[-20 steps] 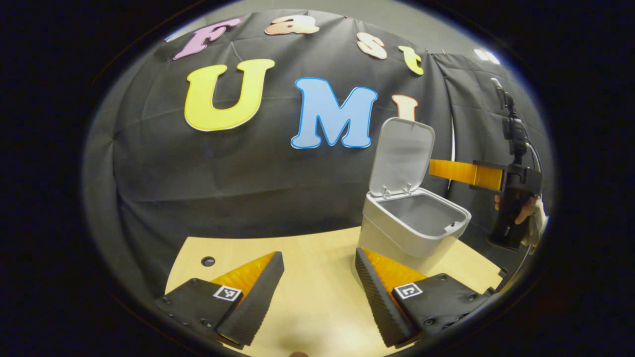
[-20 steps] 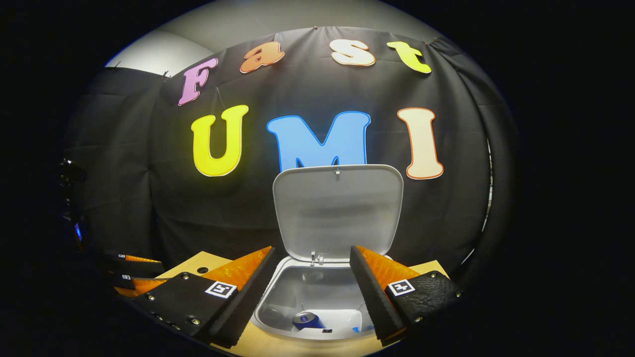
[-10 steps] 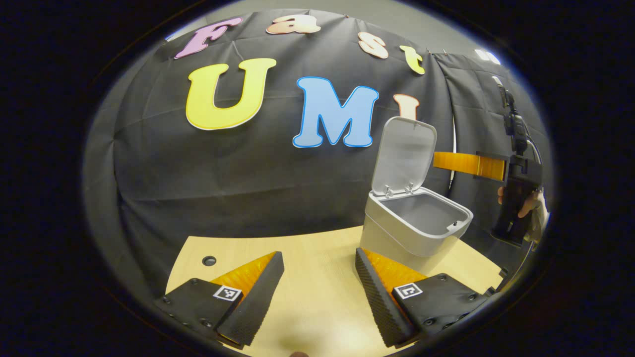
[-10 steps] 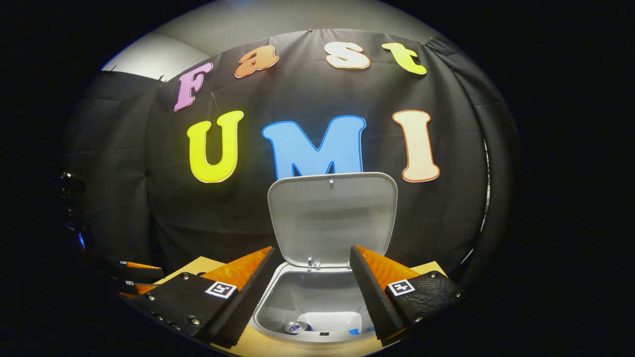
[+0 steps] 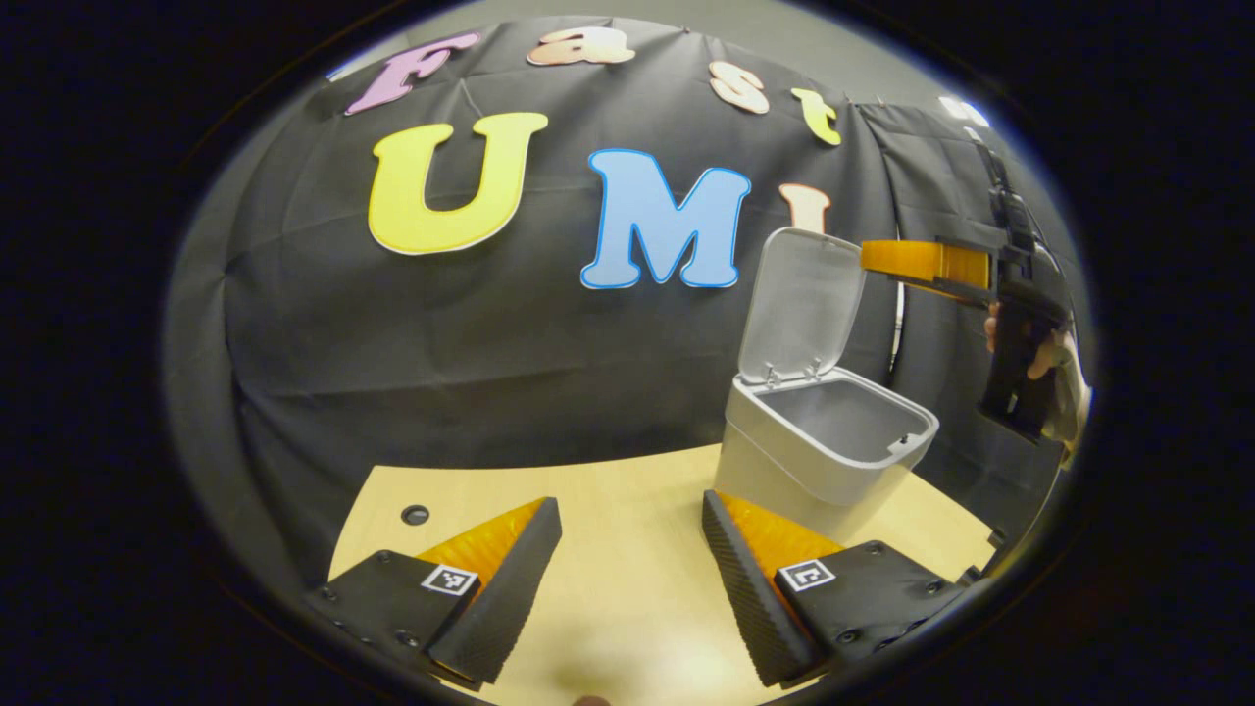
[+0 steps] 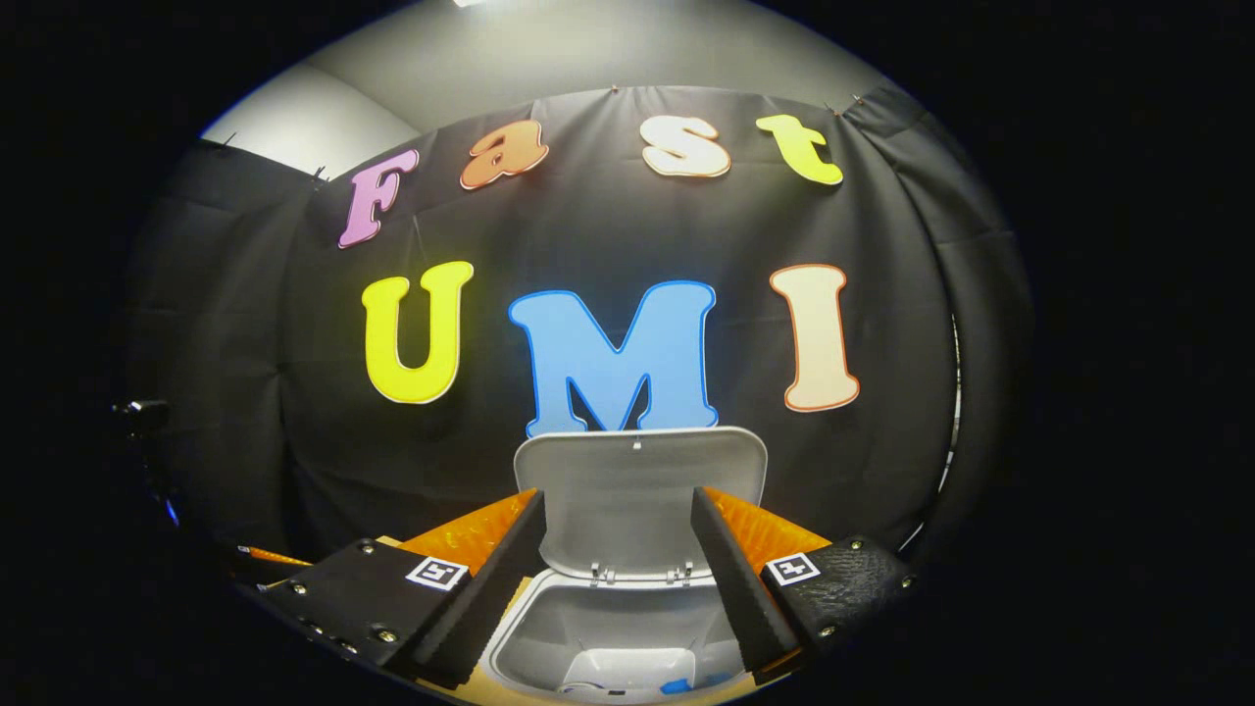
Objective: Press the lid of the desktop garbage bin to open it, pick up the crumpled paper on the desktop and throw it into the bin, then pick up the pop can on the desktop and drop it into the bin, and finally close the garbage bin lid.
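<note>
1. Standing upright on its hinge, the lid [image 6: 639, 500] of the bin [image 5: 819, 461] is seen wide open, and the bin is placed near the desk's [image 5: 627, 549] far right corner.
2. Inside the bin, something pale and a bit of blue are glimpsed at the bottom; the paper and can are judged to be already dropped in, though neither can be made out for certain.
3. The right gripper [image 6: 616, 559] is held above the bin's mouth, facing the lid's inner face, its jaws spread wide and nothing gripped.
4. The left gripper [image 5: 632, 574] is kept low over the desk's near edge, jaws likewise spread wide and empty.
5. Closing is judged to be the step left: the lid looks light, stiff, smooth plastic, so no pinch is needed.
6. A push at its top edge, far from the hinge, is advised, eased down until the latch is caught.
</note>
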